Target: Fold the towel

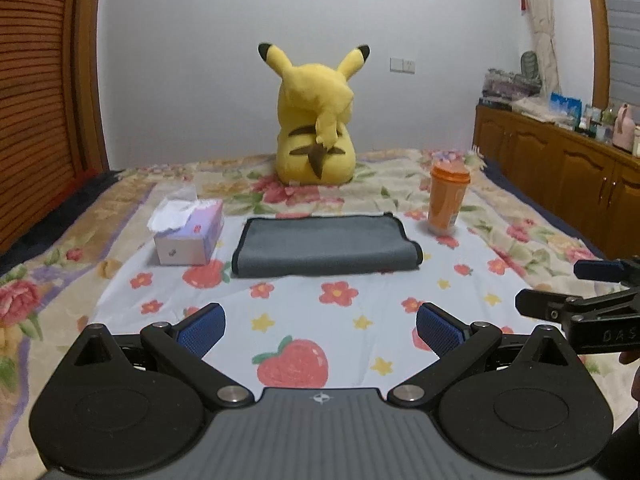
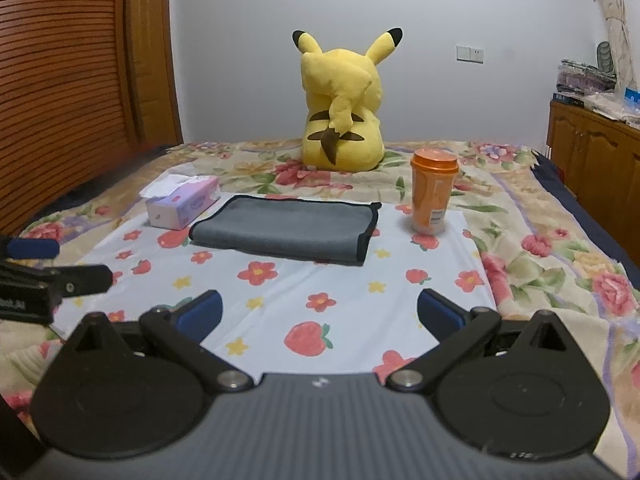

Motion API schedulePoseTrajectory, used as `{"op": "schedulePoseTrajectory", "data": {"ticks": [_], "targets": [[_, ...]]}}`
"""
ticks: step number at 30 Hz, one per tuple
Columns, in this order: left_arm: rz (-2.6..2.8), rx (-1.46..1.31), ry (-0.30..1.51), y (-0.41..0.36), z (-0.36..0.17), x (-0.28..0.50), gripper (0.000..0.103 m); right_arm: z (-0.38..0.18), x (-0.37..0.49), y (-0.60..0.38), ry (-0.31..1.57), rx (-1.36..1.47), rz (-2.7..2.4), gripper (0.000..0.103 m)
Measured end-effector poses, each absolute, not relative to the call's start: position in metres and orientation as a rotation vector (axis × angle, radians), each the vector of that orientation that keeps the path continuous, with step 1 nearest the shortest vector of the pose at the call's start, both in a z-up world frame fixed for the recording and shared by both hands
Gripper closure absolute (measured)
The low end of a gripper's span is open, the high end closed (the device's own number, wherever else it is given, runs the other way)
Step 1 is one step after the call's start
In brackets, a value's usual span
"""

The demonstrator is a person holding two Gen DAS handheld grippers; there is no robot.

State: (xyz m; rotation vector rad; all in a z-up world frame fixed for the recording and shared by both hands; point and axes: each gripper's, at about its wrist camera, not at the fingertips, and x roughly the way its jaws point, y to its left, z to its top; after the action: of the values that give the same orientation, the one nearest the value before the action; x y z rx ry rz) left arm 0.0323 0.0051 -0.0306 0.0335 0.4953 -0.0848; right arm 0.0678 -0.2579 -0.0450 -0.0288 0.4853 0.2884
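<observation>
Left wrist view, read left to right: tissue box [image 1: 190,232] with tissue pulled up, then grey towel [image 1: 326,246] lying flat on the bed [image 1: 520,248], then orange bottle [image 1: 446,200] standing upright just to its right; yellow plush toy [image 1: 316,120] seated beyond, back turned. Towel already doubled over, dark-edged hem showing along its left and right ends, rounded fold facing the cameras. Well apart from both grippers, untouched.

Judged soft, light and limp, likely to sag and slide on the printed sheet [image 1: 360,304] rather than hold shape; not fragile. Best taken by the hemmed corners, one pinch at the near left corner and one at the near right, so layers lifted together and did not separate. Tissue box close to the left end, bottle near the right end: both at risk of a knock during a wide swing.

Left gripper [image 1: 320,330] held low over the sheet, level, pointed straight at the towel, blue pads spread wide, nothing between them. Right gripper [image 2: 319,312] posed alike, beside it on the right, spread wide too and empty, aimed slightly toward the towel's right half. Each gripper's tip visible at the edge of the other's view, side by side, not touching
</observation>
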Motion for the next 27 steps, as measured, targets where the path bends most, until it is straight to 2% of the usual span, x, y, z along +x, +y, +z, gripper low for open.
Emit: {"op": "schedulePoseTrajectory", "data": {"ticks": [27], "targets": [[-0.044,0.058,0.359,0.006,-0.020,0.019,0.000,-0.034,0.053,-0.271,0.353,0.004,0.257,0.000]]}}
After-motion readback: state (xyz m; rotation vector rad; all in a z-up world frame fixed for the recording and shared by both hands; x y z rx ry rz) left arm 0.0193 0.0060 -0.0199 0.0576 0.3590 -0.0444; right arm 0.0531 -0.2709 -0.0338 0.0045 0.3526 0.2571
